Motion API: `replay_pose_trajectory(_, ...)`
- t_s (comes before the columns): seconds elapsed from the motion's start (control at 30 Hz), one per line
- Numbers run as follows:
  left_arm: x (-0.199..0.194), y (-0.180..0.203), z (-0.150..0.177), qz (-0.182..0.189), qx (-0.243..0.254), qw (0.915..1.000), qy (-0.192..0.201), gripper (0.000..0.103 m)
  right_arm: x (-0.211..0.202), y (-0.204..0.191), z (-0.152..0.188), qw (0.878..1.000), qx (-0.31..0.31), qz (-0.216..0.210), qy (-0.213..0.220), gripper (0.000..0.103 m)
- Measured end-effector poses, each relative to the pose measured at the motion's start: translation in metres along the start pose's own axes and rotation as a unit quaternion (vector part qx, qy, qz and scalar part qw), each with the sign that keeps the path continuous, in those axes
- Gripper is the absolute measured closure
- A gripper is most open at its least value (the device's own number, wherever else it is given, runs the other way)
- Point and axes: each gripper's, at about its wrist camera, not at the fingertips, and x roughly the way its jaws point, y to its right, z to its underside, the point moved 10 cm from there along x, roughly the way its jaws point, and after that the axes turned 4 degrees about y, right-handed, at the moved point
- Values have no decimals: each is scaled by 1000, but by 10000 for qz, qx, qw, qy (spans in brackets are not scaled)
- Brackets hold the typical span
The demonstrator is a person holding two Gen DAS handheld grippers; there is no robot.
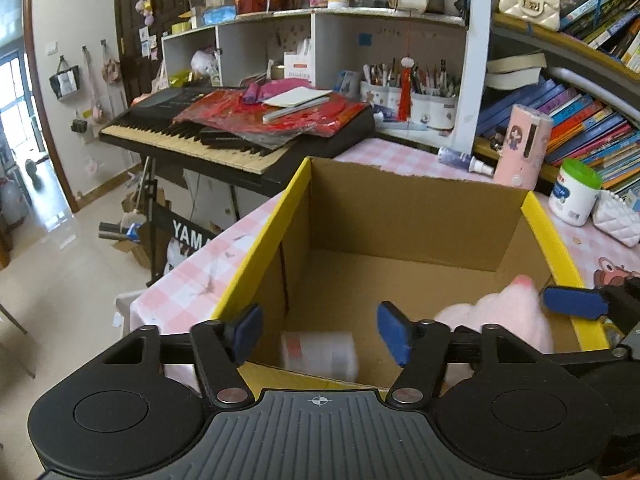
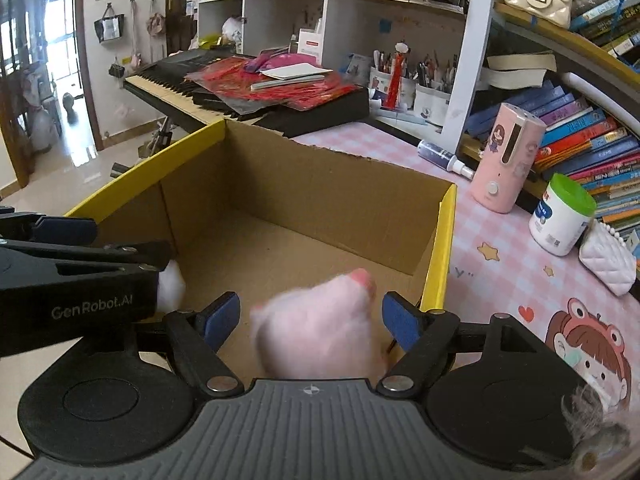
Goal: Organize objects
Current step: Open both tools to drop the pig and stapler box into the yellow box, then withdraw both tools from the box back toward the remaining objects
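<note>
- The pink plush toy [image 2: 320, 328] is blurry between your right gripper [image 2: 312, 320] pads, inside the cardboard box [image 2: 320, 184]. Jaws spread, pads clear of it, so I'd say it's dropping in.
- Your left gripper [image 1: 320, 332] is spread too, nothing pinched. A blurred white container [image 1: 320, 354] sits below it in the box.
- So two things look boxed.
- Still out on the checkered table [image 2: 500, 240]: pink dispenser [image 2: 506, 156], green-lidded jar [image 2: 562, 216], spray bottle [image 2: 444, 158], white quilted purse [image 2: 608, 260]. Plenty left, if those count.
</note>
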Motion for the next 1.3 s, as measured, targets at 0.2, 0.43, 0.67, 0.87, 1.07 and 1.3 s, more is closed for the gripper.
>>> replay_pose_trajectory(0.2, -25, -3, -11, 29, -83, 9989, 461, 18, -19, 0, -6, 9996, 93, 129, 250, 19)
replay_pose_trajectory(0.43, -51, -17, -16, 51, -300, 9970, 708, 17, -52, 7, -11, 9966, 315, 421, 628, 19)
replay_pose_trajectory(0.67, -72, -37, -11, 35, -418, 9957, 831, 15, -83, 9, -10, 9910, 477, 826, 934, 19)
replay_pose_trajectory(0.87, -90, -51, 9, 68, -409, 9961, 773, 12, -105, 1, 5, 9866, 543, 1159, 1013, 17)
replay_pose_trajectory(1.07, -108, -69, 38, 15, -389, 9975, 586, 8, -122, -16, 31, 9861, 574, 1297, 860, 16)
replay_pose_trajectory(1.3, -124, -81, 76, 43, -384, 9990, 214, 8, -137, -37, 71, 9884, 632, 1298, 478, 14)
